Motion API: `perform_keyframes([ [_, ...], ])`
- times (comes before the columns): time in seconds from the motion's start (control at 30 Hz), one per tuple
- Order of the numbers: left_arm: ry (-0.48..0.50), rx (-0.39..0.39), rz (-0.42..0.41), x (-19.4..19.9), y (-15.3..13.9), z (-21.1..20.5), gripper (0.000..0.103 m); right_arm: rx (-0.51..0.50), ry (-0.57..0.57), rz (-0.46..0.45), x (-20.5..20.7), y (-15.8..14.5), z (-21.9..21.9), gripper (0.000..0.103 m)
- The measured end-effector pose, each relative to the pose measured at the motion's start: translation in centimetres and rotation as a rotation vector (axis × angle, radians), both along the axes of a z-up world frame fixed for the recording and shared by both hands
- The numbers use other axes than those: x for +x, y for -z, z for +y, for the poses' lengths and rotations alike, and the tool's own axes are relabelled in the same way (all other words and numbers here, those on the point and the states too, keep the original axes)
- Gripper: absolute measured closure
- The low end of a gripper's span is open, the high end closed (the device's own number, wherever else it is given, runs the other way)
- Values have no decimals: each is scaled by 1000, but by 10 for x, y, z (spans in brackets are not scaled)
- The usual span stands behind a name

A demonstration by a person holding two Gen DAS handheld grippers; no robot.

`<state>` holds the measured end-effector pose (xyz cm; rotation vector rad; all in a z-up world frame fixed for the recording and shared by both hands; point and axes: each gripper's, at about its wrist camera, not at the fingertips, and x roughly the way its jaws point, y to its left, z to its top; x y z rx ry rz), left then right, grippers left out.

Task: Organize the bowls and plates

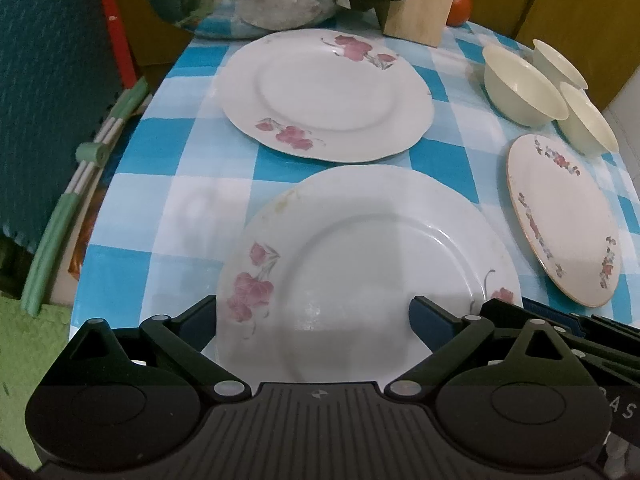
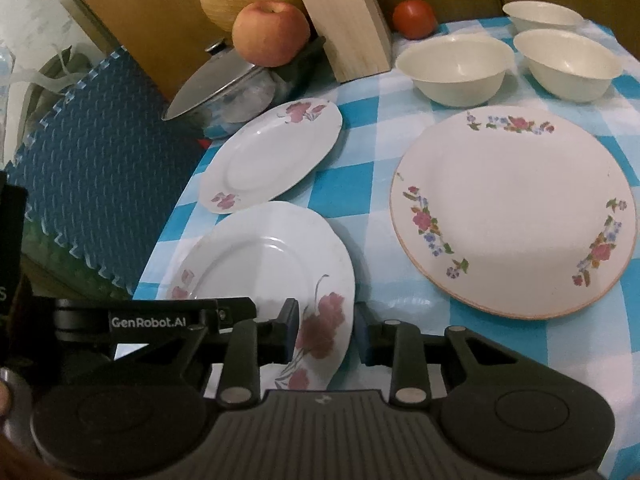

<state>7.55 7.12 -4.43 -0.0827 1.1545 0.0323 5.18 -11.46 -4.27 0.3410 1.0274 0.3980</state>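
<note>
The left gripper [image 1: 312,316] is held low and level over the near edge of the blue-and-white checked tablecloth [image 1: 168,184], its two dark fingers spread wide to either side of the near white plate with pink flowers [image 1: 372,268]; one finger sits at the plate's left rim, the other over its right side, and whether either touches cannot be told. The right gripper [image 2: 326,330] comes in from the plate's right side, its fingers [image 2: 290,330] parted with the plate's flowered rim between them; contact cannot be told. This near plate [image 2: 264,276] lies flat at the table's front left, its near rim reaching the cloth's edge. Just beyond it, with a narrow strip of cloth between, lies a second white plate with pink flowers [image 1: 328,96]. To the right of the near plate, across an open band of cloth, lies a cream plate with an orange rim and small multicoloured flowers [image 2: 516,212]. Beyond that one stand three cream bowls [image 2: 456,68], upright and close together. Behind the far plate are a steel pot with a lid [image 2: 224,84], an apple [image 2: 272,32], a pale wooden block [image 2: 344,20] and a tomato [image 2: 414,18]. Left of the near plate, the cloth drops off beside a dark blue foam mat [image 2: 100,184].
</note>
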Motion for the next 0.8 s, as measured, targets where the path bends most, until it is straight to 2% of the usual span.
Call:
perform_keyframes([
  [0.27,5,5,-39,-4,-9,-2,3,20,14,-20,-1,-7,-4,74],
  [0.8,29,-3,-58,3,-15,-18,3,21,79,-25,-2,-16,-23,74],
])
